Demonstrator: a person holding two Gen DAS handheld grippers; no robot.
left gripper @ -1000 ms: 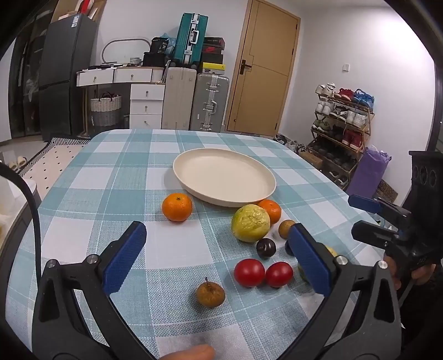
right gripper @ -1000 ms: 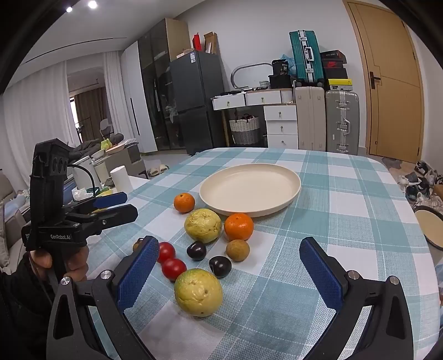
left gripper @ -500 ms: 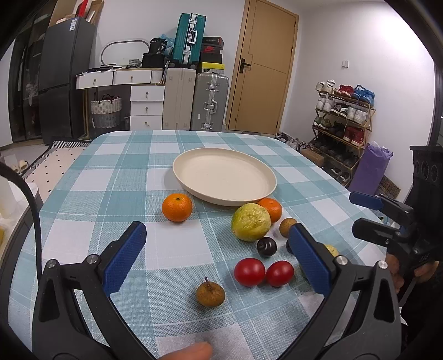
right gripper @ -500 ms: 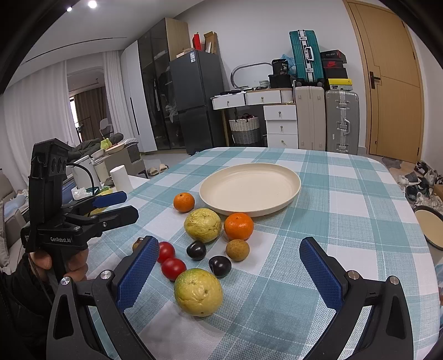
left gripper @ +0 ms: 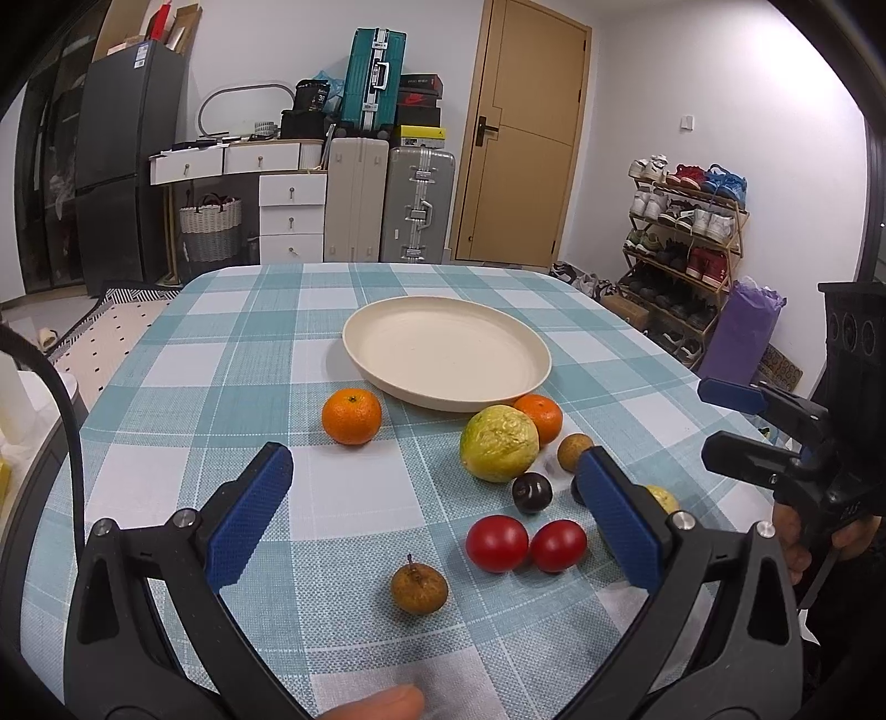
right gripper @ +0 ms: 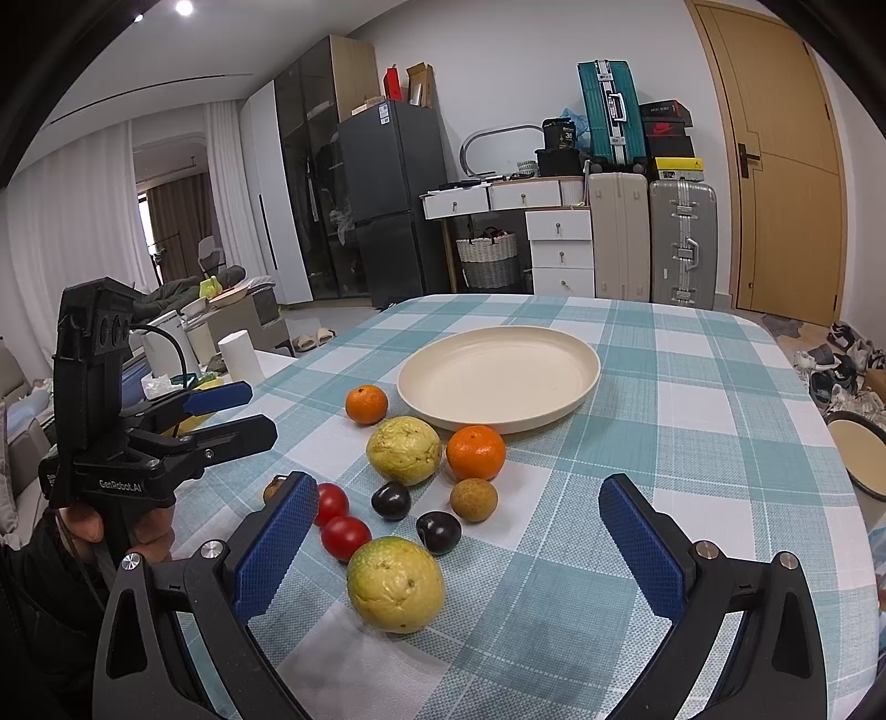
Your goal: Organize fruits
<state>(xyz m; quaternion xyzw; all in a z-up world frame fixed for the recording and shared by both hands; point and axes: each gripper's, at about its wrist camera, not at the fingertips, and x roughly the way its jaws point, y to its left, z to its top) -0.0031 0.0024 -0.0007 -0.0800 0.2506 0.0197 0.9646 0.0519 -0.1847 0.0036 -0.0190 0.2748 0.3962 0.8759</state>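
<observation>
1. Both feeds are bright and evenly lit for me; ceiling lights [right gripper: 184, 8] glare at the right view's top.
2. Fruit casts soft, short shadows on the surface [left gripper: 354, 515].
3. Fisheye bends the edges, corners black.
4. Focus is sharp throughout.

Left hand-held gripper [left gripper: 434, 512] and right hand-held gripper [right gripper: 454, 545], fingers spread wide.
</observation>
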